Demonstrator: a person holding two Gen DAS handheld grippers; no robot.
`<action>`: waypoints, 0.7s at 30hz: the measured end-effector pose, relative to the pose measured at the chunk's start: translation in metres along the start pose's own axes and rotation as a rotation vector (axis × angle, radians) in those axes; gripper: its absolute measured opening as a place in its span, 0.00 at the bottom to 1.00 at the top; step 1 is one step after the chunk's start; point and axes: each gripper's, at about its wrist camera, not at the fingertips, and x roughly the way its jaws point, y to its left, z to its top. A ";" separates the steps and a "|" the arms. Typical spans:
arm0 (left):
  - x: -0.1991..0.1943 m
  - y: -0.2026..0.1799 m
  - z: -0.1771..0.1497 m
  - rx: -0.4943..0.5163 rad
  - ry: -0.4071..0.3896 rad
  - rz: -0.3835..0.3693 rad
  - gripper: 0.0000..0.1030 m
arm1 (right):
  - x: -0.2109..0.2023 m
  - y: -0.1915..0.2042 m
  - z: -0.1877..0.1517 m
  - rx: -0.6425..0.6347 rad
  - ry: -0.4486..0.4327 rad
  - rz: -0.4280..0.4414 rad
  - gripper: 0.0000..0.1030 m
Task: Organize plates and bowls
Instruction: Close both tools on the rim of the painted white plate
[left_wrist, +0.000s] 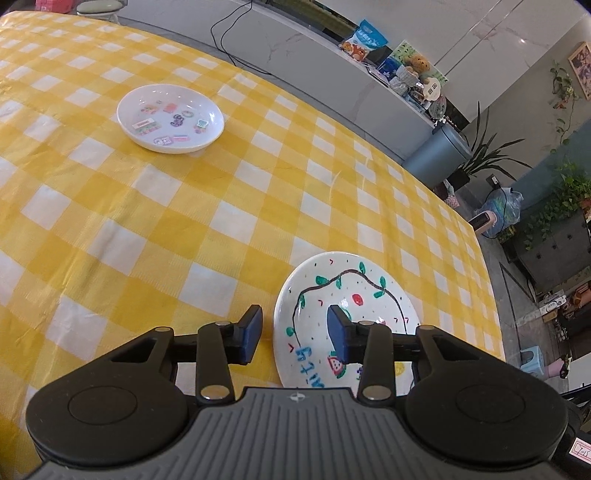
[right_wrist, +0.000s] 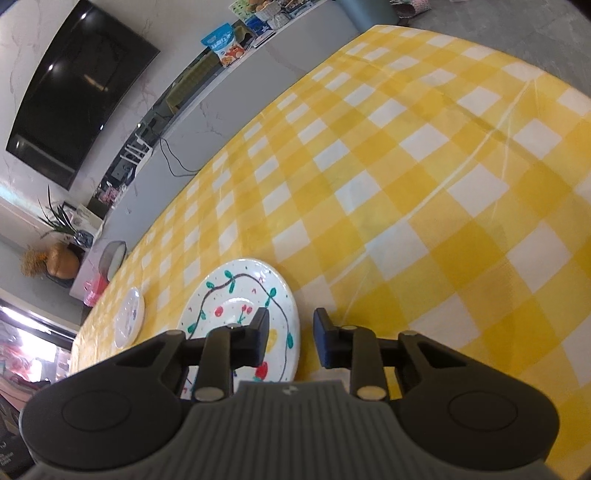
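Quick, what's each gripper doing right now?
Left gripper: open, straddling the painted plate's rim.
Right gripper: open, straddling the same plate's rim.

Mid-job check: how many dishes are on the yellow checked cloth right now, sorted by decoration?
Hand-painted plate with vine and fruit drawings: 1
White sticker dish: 1
Total: 2

A white plate (left_wrist: 343, 291) painted with a dark vine, green leaves and red cherries straddles the blue-padded fingers (left_wrist: 251, 332). Beyond them sits a white bowl (left_wrist: 170, 118) with coloured stickers, on yellow-and-white checked tablecloth (left_wrist: 184, 221).
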 end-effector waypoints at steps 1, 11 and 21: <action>0.000 0.000 0.000 0.002 -0.003 -0.001 0.41 | 0.001 0.001 0.000 -0.002 -0.001 0.000 0.24; 0.003 -0.001 0.000 0.009 -0.003 -0.003 0.29 | 0.003 -0.004 -0.002 0.046 0.013 0.016 0.12; -0.001 0.001 0.003 -0.007 -0.015 -0.007 0.20 | 0.000 -0.004 -0.001 0.065 0.007 0.024 0.05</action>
